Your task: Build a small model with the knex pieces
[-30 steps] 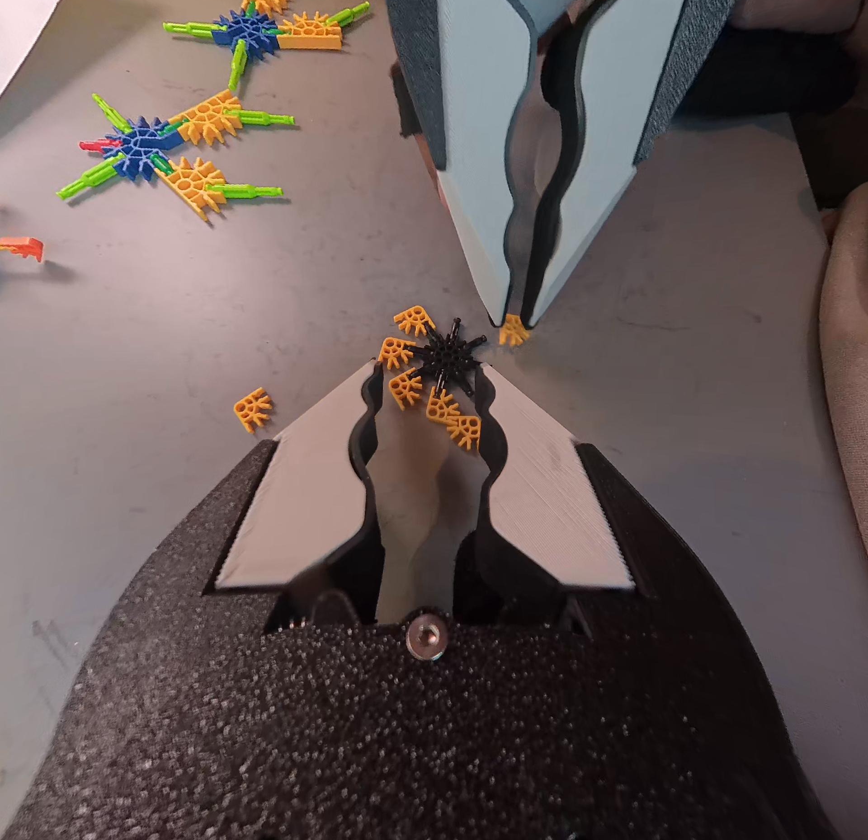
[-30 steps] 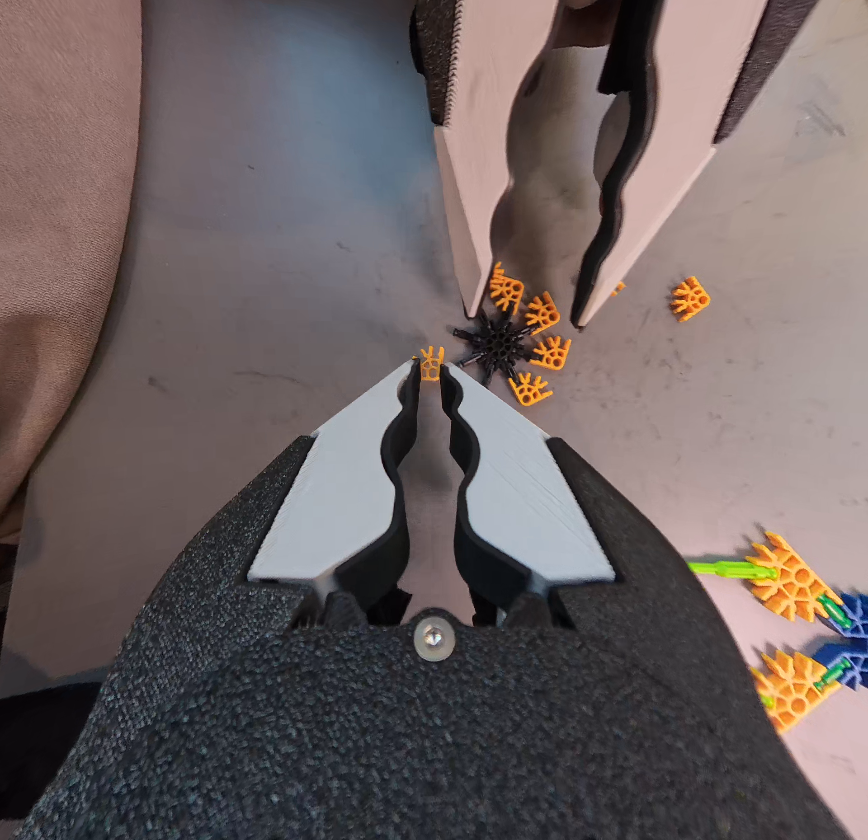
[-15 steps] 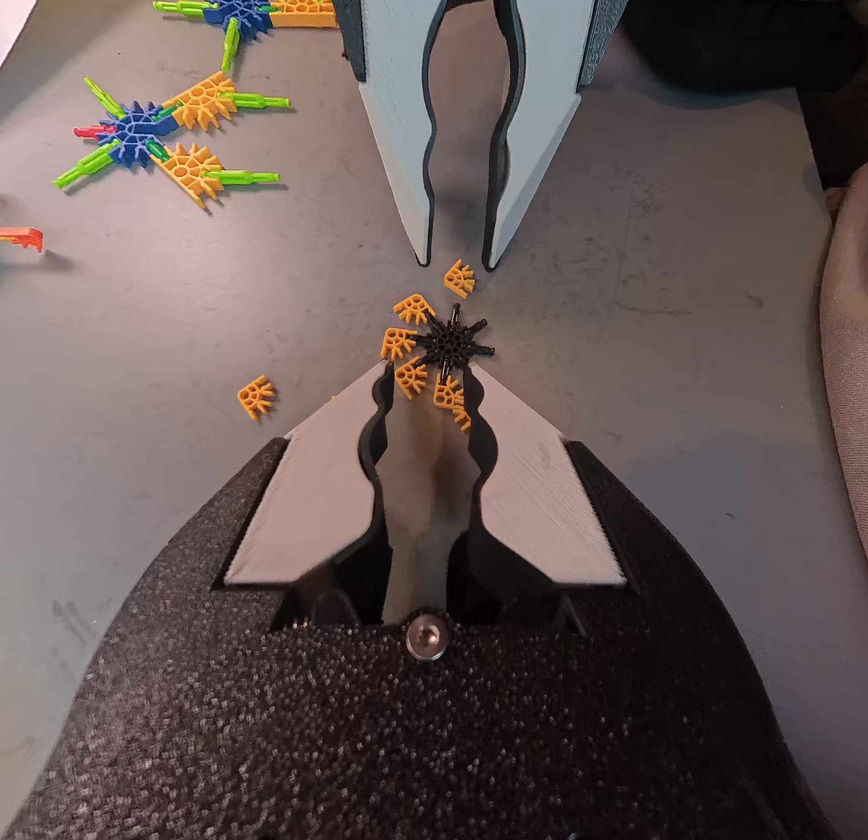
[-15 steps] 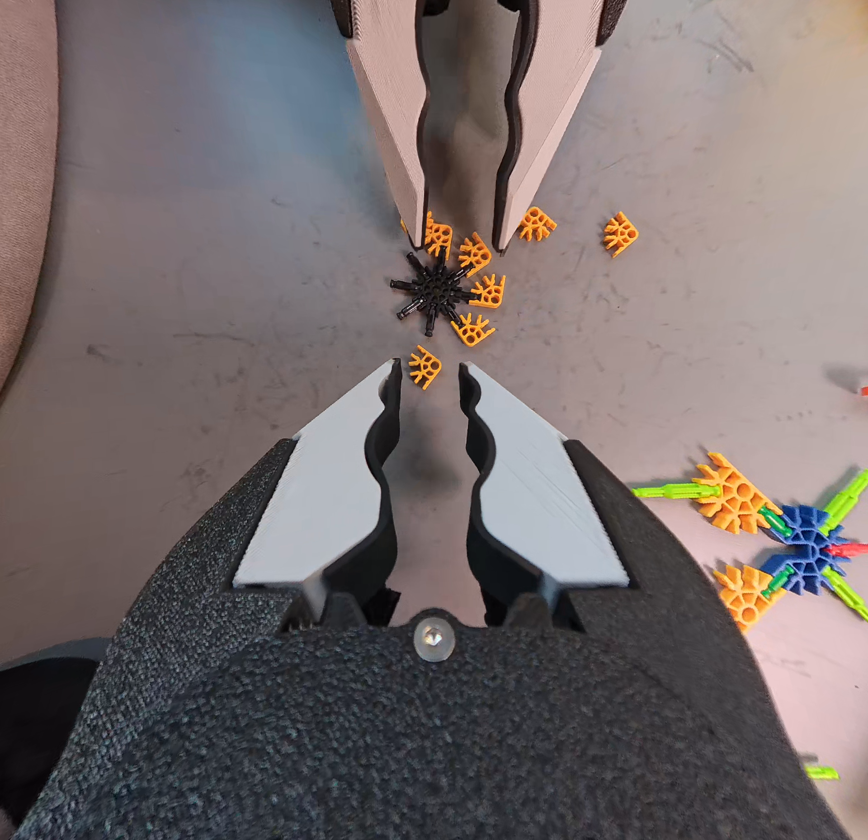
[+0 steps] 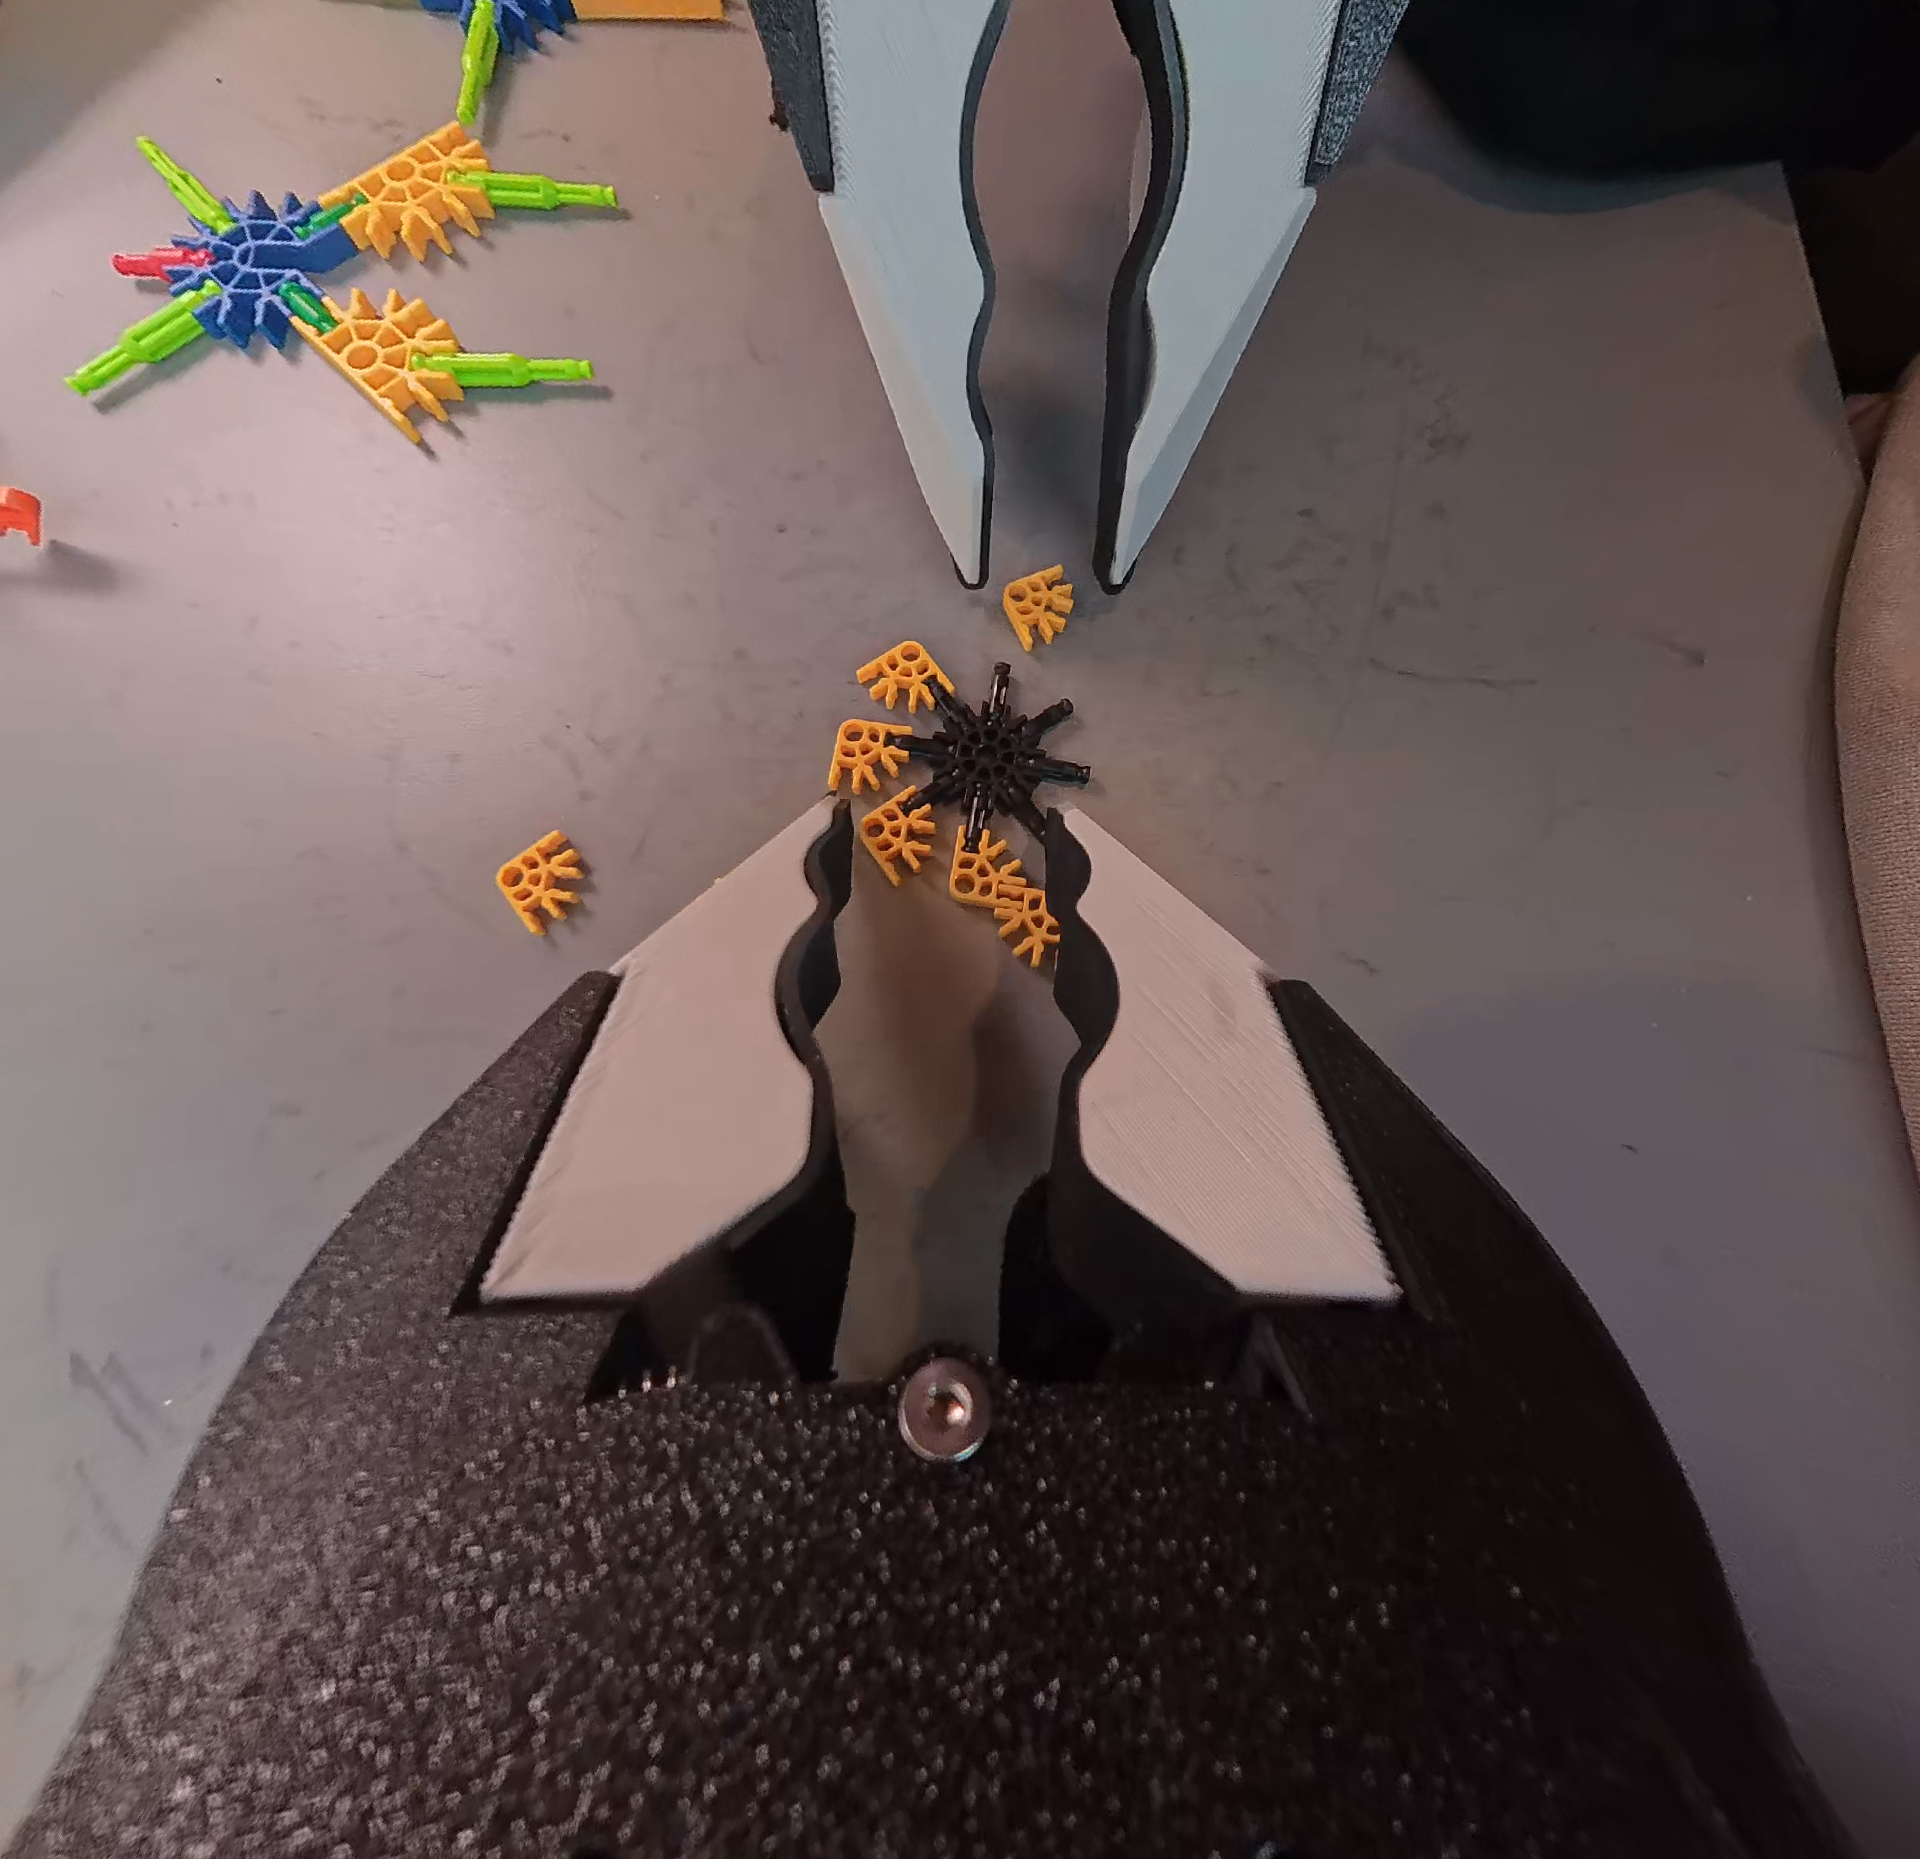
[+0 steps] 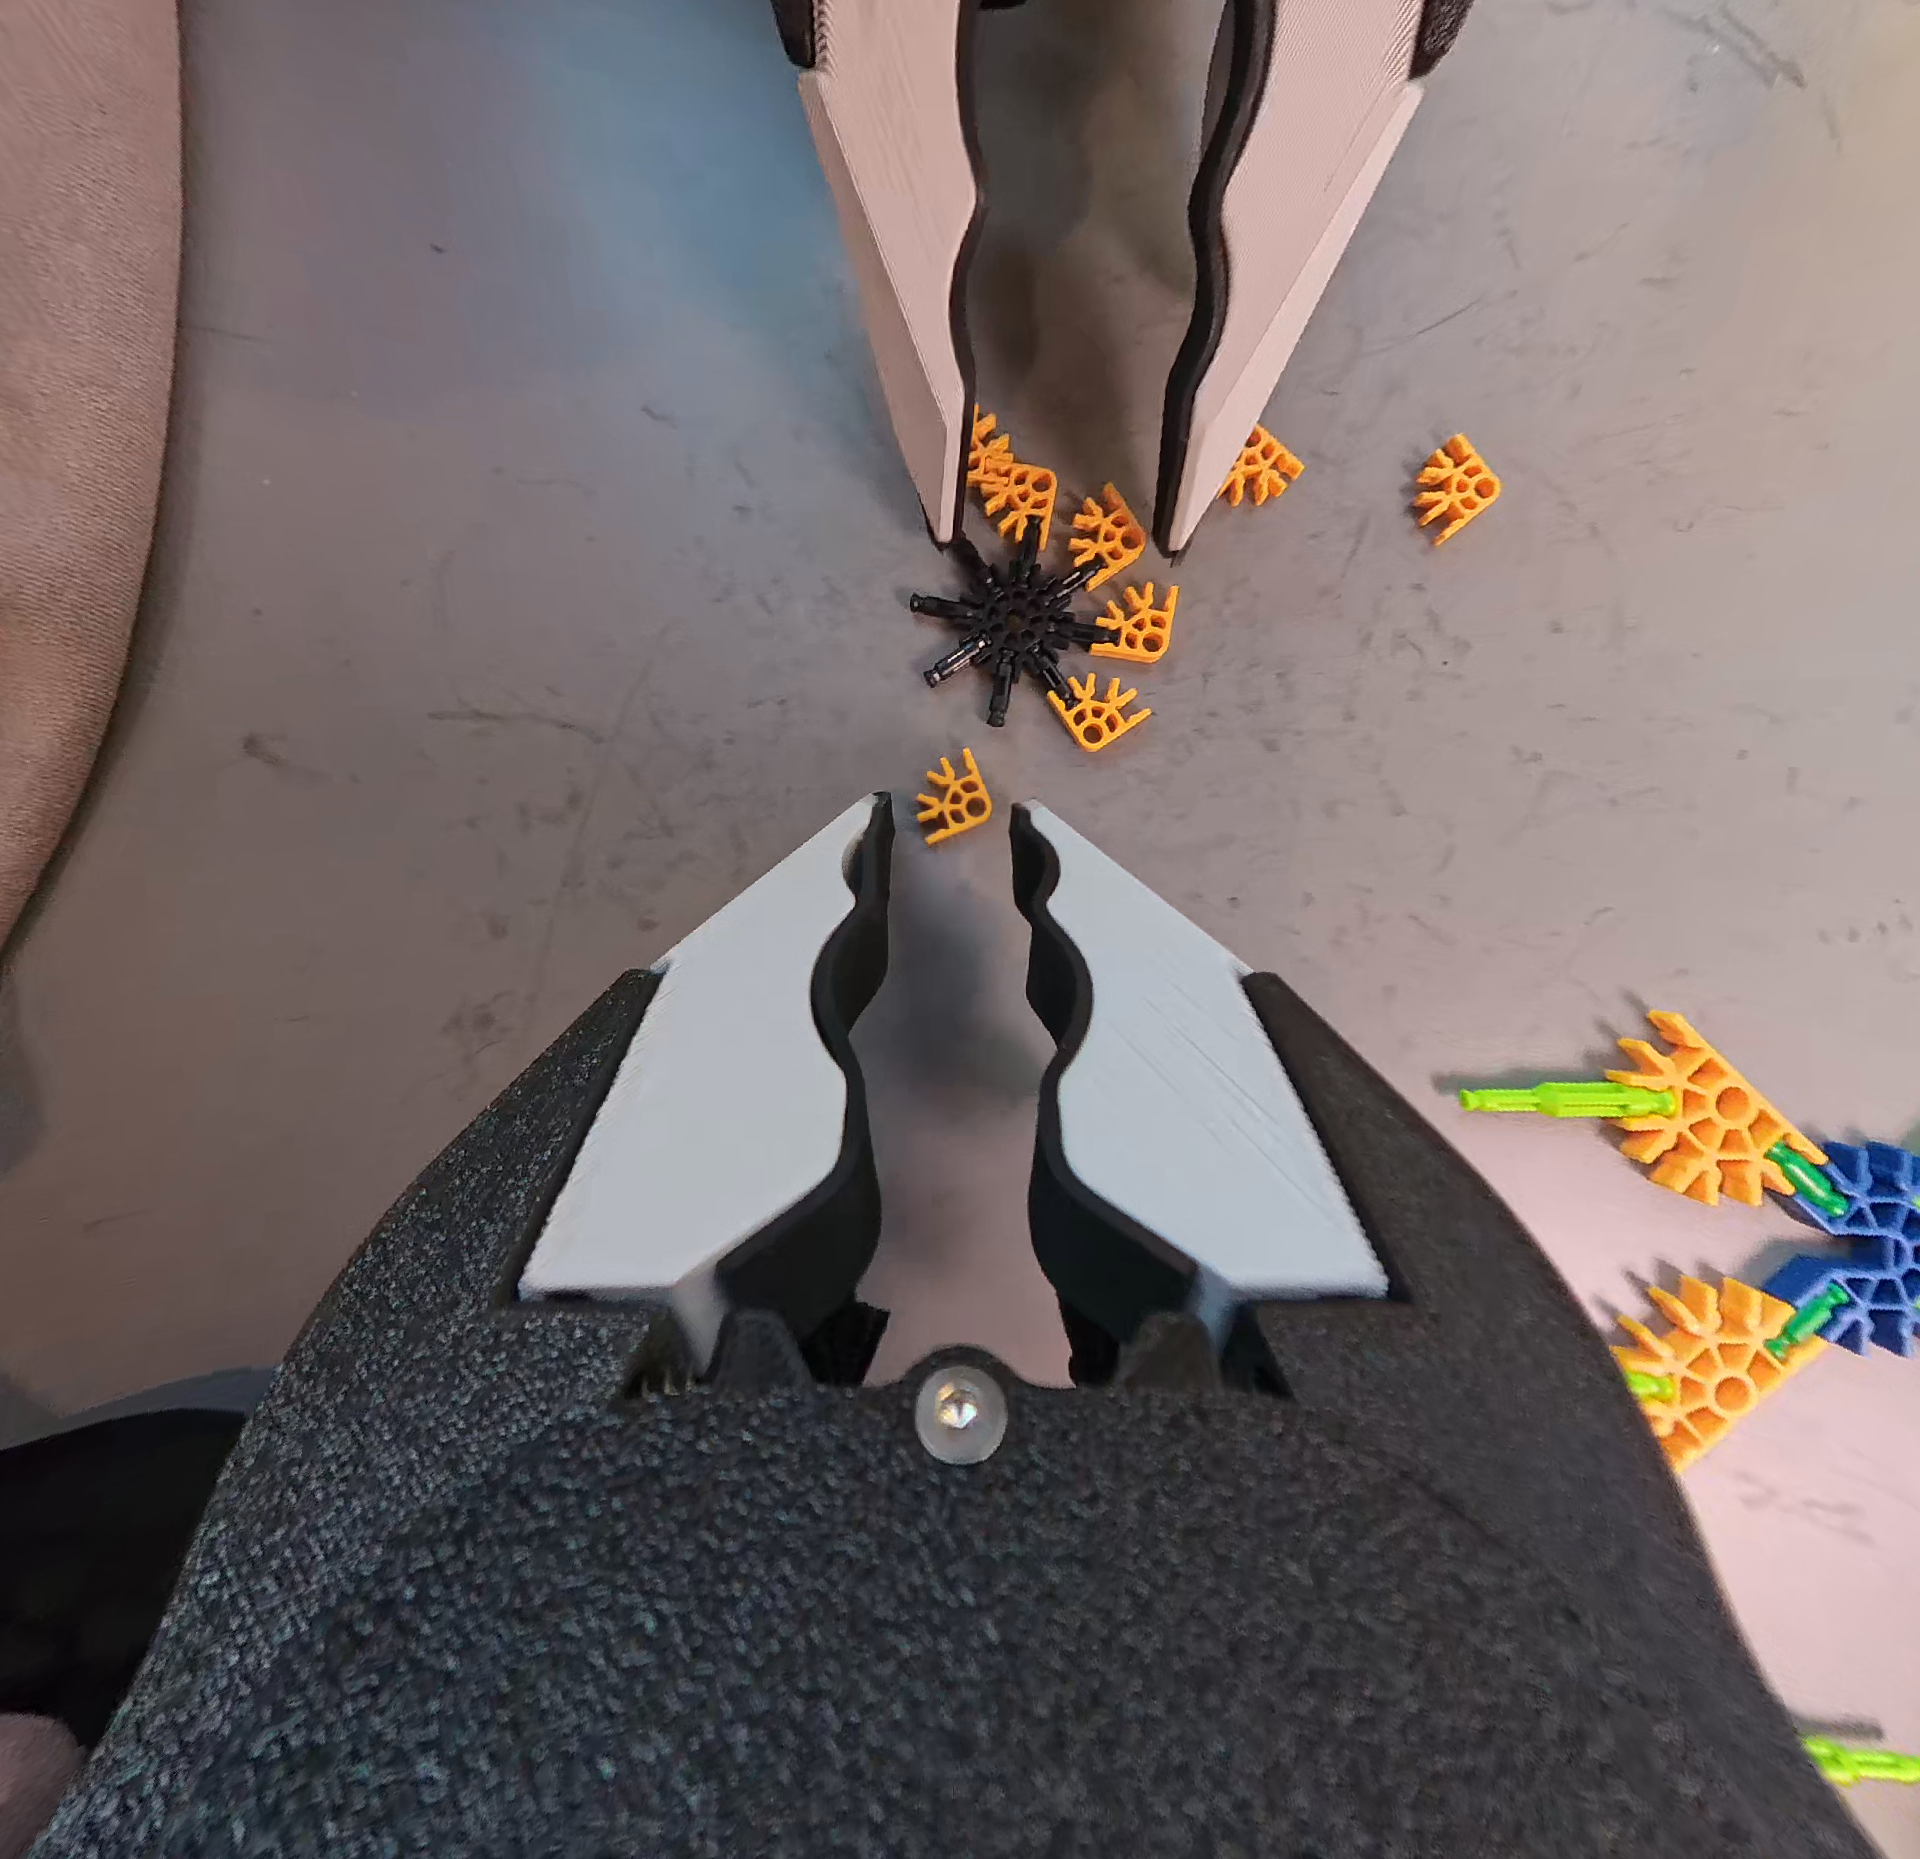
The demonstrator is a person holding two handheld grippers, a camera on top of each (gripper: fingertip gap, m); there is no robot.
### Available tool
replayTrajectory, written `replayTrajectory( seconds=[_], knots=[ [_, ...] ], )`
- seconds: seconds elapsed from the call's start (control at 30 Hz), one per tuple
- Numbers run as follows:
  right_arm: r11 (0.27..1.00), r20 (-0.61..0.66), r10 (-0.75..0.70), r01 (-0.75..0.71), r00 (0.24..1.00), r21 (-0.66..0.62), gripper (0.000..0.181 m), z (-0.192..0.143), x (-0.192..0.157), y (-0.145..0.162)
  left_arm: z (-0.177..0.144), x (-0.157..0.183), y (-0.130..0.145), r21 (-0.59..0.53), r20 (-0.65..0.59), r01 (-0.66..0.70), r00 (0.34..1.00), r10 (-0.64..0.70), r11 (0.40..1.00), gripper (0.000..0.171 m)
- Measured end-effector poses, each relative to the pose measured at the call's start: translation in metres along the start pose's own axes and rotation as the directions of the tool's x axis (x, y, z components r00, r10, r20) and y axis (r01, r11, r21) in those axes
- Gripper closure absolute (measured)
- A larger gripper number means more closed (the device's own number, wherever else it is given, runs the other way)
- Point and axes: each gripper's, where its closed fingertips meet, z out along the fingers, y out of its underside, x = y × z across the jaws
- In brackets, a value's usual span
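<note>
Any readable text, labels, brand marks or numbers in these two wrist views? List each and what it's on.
None: no readable writing shows in either view.
Left claw: plain grey fingers and black housing, no marking.
Right claw: the same, no marking.
Black spoked hub and small orange connectors: no print visible.
Blue, orange and green toy pieces on the grey table: no label visible.

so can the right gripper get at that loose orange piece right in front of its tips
Probably yes. The right gripper is open, and the loose orange piece lies flat on the table just ahead of its fingertips, apart from the black hub, with nothing between.
</note>
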Motion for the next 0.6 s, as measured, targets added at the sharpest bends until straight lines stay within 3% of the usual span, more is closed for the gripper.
replayTrajectory(
  seconds=[0.13,0.6],
  knots=[
    [1.0,0.001,-0.006,0.006,1.0,-0.013,0.169,0.004,-0.001,0.001,0.001,0.002,0.0,-0.001,-0.008,0.002,1.0,-0.002,1.0,0.136],
    [0.998,-0.053,0.056,-0.055,0.997,0.023,0.169,0.002,0.013,-0.006,0.004,0.003,-0.001,-0.021,0.015,0.005,1.0,-0.005,1.0,0.137]
  ],
)
